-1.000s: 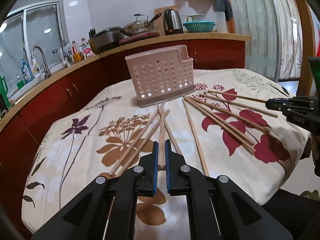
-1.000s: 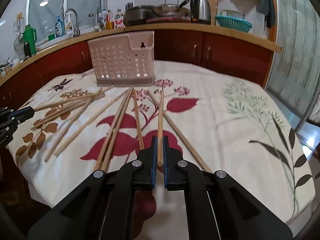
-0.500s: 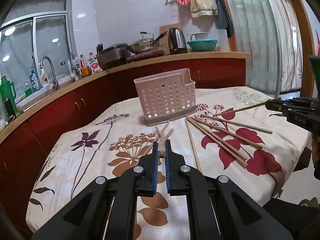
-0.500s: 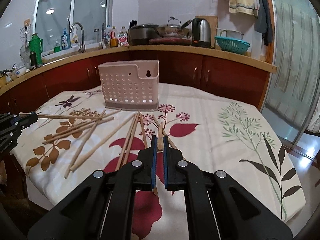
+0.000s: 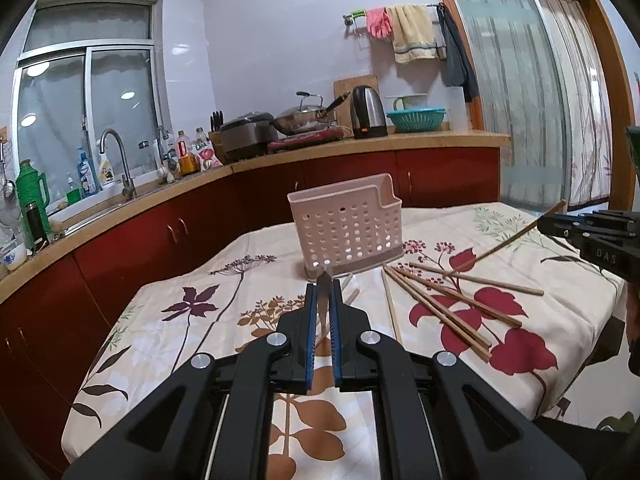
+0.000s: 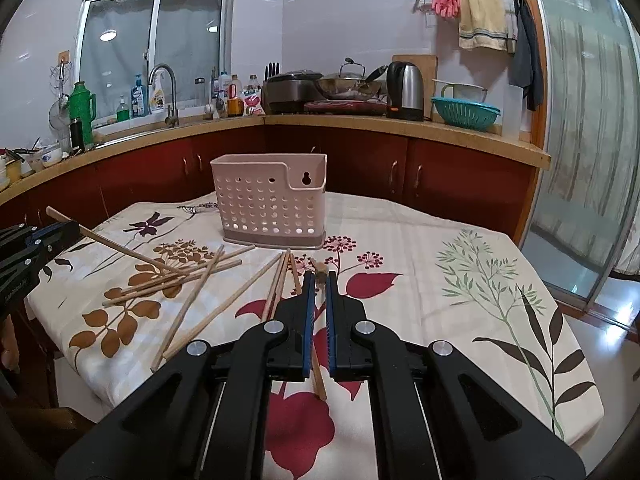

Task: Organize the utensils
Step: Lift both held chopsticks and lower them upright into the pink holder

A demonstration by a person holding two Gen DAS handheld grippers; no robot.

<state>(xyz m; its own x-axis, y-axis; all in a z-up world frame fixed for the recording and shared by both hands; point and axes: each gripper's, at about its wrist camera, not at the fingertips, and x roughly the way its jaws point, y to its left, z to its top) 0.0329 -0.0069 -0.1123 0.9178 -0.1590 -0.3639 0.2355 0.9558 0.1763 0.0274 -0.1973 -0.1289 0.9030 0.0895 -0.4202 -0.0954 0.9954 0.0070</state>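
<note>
Chopsticks are clamped one in each gripper, both raised off the tabletop. The left gripper pinches its stick near the butt, long axis slanting down across the cloth toward the loose pile. The right gripper grips its stick the same way, tip angled down toward the other pile. A pink holder stands upright near the tabletop's far edge, beyond both piles, whose sticks fan out toward it.
</note>
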